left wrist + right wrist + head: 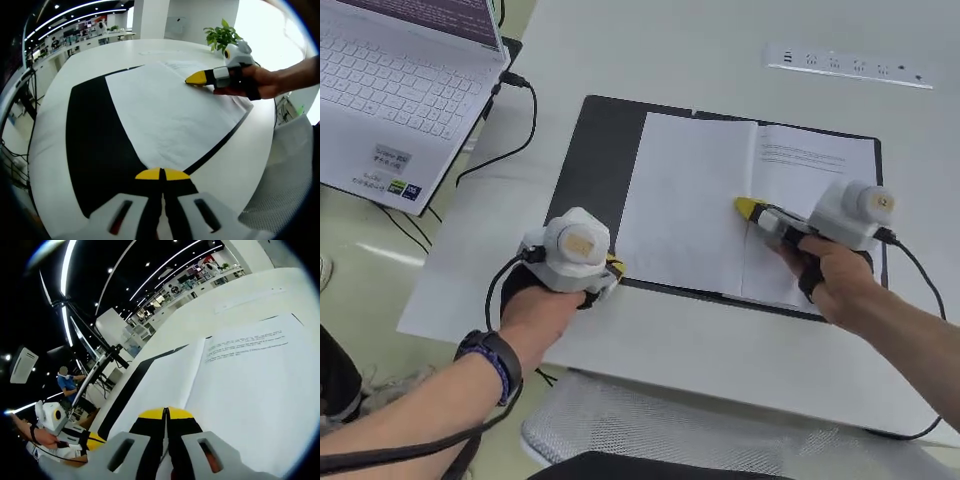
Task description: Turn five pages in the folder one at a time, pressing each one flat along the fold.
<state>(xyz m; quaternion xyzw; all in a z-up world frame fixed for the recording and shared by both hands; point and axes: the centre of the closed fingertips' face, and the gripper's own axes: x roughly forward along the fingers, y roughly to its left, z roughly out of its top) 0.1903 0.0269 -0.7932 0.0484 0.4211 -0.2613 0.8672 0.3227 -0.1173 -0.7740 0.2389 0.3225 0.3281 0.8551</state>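
1. Folder lies open and flat mid tabletop, toward the near edge. Blank page left of the fold, printed page right.
2. Right gripper: jaws together, yellow tips on the fold.
3. Left gripper: jaws together, tips at the near edge of the folder's black left cover.
4. Power strip near the far edge.

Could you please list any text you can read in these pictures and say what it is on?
None can be read.
Printed lines on the white right-hand paper page: too small.
Stickers on the white laptop: blurred.
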